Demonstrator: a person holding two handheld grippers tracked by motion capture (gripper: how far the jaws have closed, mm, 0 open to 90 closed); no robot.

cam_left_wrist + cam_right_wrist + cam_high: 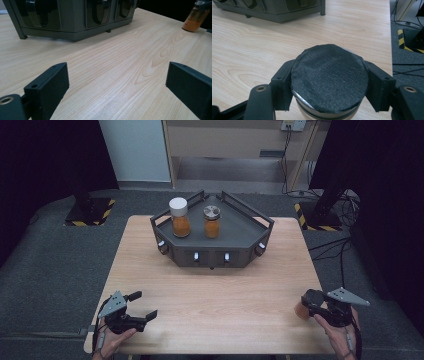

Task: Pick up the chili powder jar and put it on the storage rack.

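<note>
At the table's near right corner, the right gripper clamps a black-lidded jar of orange powder, apparently bound for the dark tray at the far edge. The left gripper waits at the near left corner, jaws apart.

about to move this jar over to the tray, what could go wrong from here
The right claw grips the jar only around its black lid, so the jar may slip or the lid loosen when lifted. It also sits close to the table edge, where a slip could send it to the floor. The tray already holds two jars and has a raised rail the load could clip.
</note>
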